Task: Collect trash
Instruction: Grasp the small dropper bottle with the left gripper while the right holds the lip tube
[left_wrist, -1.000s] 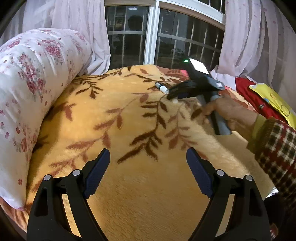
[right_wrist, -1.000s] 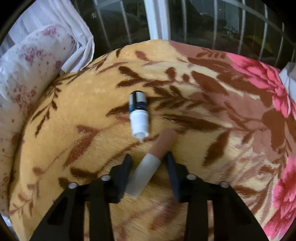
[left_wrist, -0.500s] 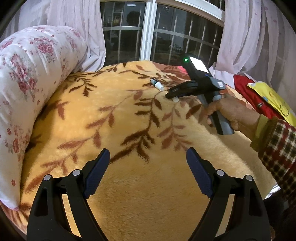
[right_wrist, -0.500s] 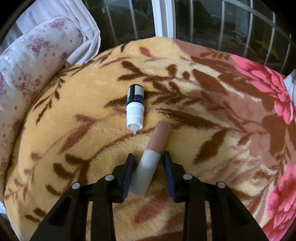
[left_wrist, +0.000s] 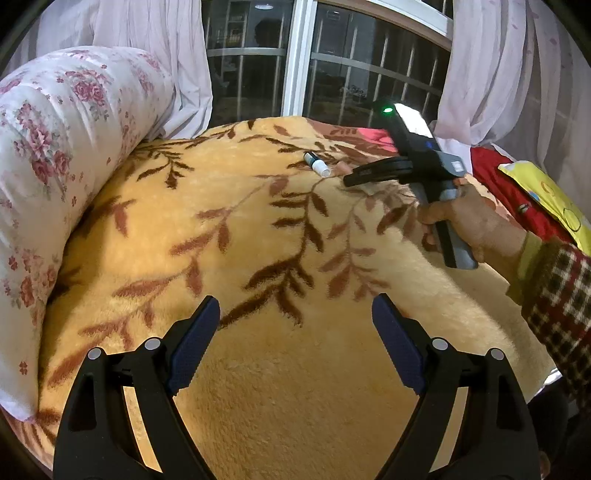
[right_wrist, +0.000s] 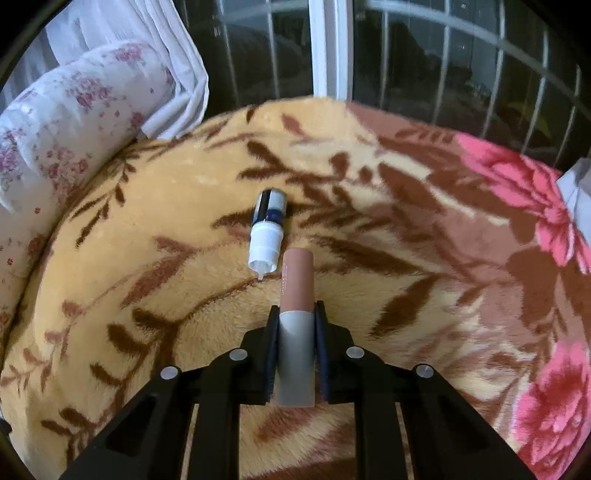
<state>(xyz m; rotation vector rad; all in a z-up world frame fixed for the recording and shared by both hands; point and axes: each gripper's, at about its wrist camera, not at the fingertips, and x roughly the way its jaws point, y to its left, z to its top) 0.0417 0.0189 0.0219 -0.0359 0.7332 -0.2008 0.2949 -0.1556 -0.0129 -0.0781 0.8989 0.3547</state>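
Since a second ago right gripper (right_wrist: 296, 321) has clamped onto pink-and-grey tube (right_wrist: 296, 295), then loose between its pads; dropper bottle (right_wrist: 266, 230) lies just beside on leaf-patterned blanket (right_wrist: 369, 277); left view alone shows hand (left_wrist: 469, 218) on the handle; left gripper (left_wrist: 295, 332) wide, nothing between.

Open blanket (left_wrist: 295, 369) is left free in front of the left gripper (left_wrist: 295, 339). The left side is blocked by the floral quilt roll (left_wrist: 55, 166). Near the right gripper (right_wrist: 295, 332), passage is narrowed by 1 small bottle (right_wrist: 267, 230).
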